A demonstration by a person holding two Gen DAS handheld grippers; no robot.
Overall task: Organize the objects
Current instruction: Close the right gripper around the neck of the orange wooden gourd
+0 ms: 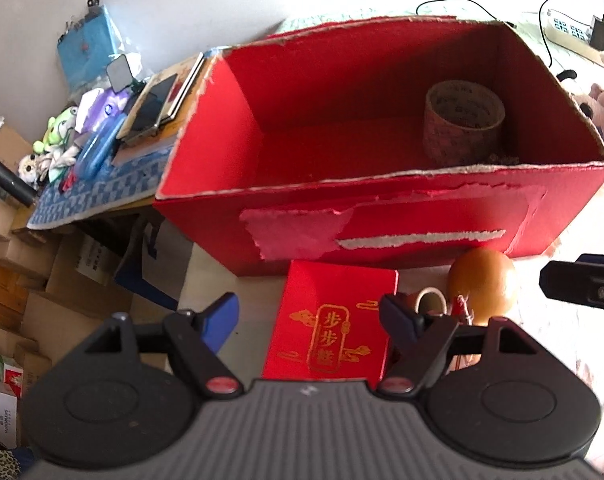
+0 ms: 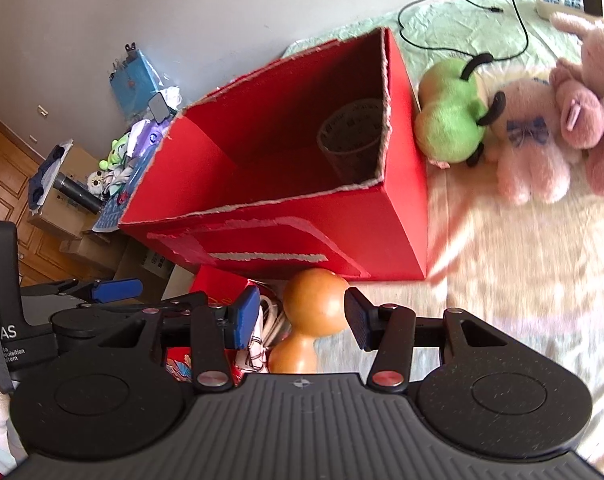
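R claw (image 2: 302, 320) standing wide, straddling the wooden gourd (image 2: 316, 306) w/o touching; L claw (image 1: 308, 316) hanging wide over the red packet (image 1: 330, 320) (red box (image 1: 382, 216) ahead, prob. their destination).

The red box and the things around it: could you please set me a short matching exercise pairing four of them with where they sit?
Things:
1. tape roll
2. wooden gourd
3. green plush
4. red envelope

Places:
A. on the bed, to the right of the red box
B. between the fingers of the open right gripper
C. inside the red box, at its right end
D. below the open left gripper, in front of the box

Pairs: 1-C, 2-B, 3-A, 4-D
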